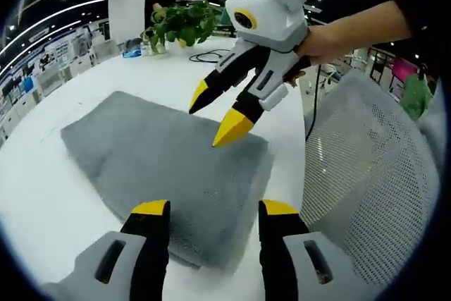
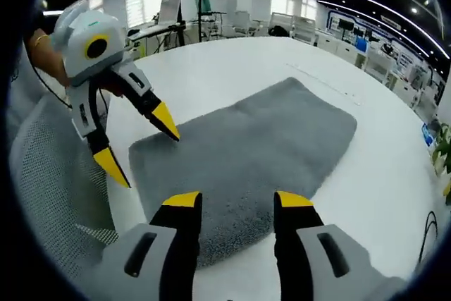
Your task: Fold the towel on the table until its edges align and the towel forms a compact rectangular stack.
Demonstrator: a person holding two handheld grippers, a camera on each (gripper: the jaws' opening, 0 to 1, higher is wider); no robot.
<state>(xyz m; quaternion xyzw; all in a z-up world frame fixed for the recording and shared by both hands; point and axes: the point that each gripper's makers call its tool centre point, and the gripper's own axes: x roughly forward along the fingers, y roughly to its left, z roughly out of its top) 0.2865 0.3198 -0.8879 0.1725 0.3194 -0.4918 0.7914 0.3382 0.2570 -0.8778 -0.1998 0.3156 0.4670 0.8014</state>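
Towel (image 1: 169, 167), grey and thick-piled, lying flat on the white counter (image 1: 42, 209) as a rough rectangle, apparently folded over, with a doubled edge showing at its near side in the left gripper view. Left claw (image 1: 215, 209), yellow-tipped, rises from the bottom of its own view with jaws wide apart, poised at the towel's near edge and holding nothing. In the right gripper view the same left claw (image 2: 137, 149) enters from the left, one tip at the towel's (image 2: 246, 153) corner, the other hanging beyond the counter's (image 2: 380, 195) edge; whether the tip touches the pile cannot be told. Right claw (image 2: 236, 202) stands wide in its own view, empty, its tips over the towel's near border. In the left gripper view the right claw (image 1: 215, 114) reaches in from the upper right, held by a hand (image 1: 320, 44), jaws parted above the towel's far corner. Mesh chair back (image 1: 366, 174), pale grey, stands just beside the counter. Potted plant (image 1: 183, 22) sits on the far side of the counter, well apart from the towel.
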